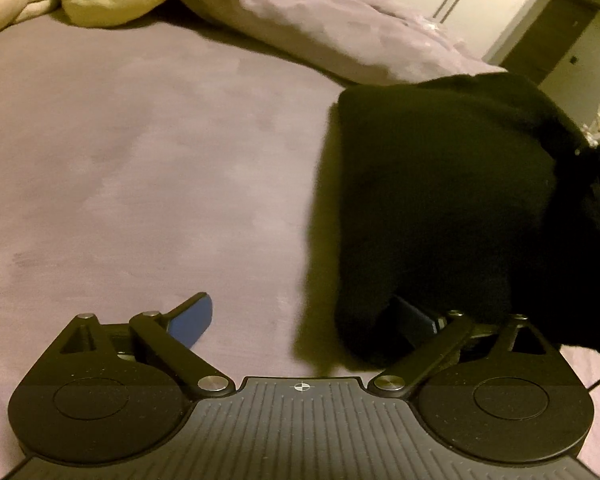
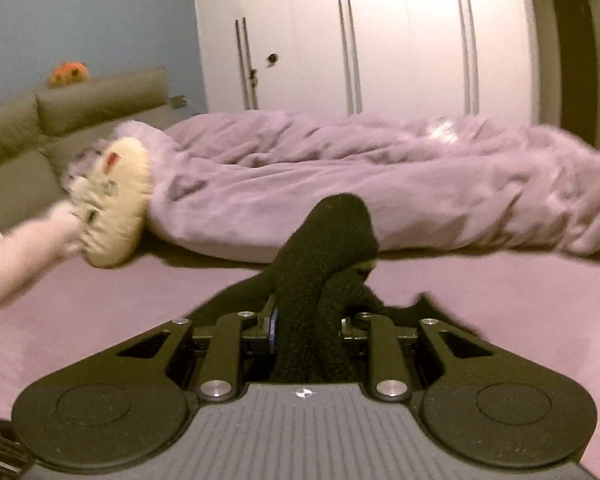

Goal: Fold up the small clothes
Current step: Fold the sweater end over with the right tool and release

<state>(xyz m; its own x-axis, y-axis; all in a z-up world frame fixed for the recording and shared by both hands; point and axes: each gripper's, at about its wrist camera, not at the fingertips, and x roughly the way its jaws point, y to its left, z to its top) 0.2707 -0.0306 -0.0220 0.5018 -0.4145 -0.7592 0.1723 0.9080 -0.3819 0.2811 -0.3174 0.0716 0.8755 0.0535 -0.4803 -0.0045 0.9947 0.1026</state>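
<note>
Black knit garment (image 2: 324, 280), one piece, bunched and clamped between the narrowed jaws of the right gripper (image 2: 312, 320); it rises from the pads in a thick fold and droops over to the right. Fabric looks fuzzy; what kind of garment cannot be told. It hangs above the mauve bed sheet (image 2: 500, 300), lifted clear at the gripped end.

Right gripper tilts gently downward, looking across the bed toward the far side.

Left gripper (image 1: 300, 320) points more steeply down at the sheet (image 1: 140, 160). Its jaws stand spread wide, nothing pressed between them. One blue pad (image 1: 192, 318) shows clearly at left; the other is half hidden behind the same garment (image 1: 440, 220), which hangs as a dark mass at right, its lower edge in front of that finger. Contact there cannot be told.

Right wrist view alone shows: white wardrobe (image 2: 380, 40) with three pairs of long handles, grey padded headboard (image 2: 80, 108), one orange soft toy (image 2: 70, 74) on top of it.

Both views show one crumpled lilac duvet (image 2: 380, 184) beyond the garment, and one cream plush toy (image 2: 112, 200) at the left.
</note>
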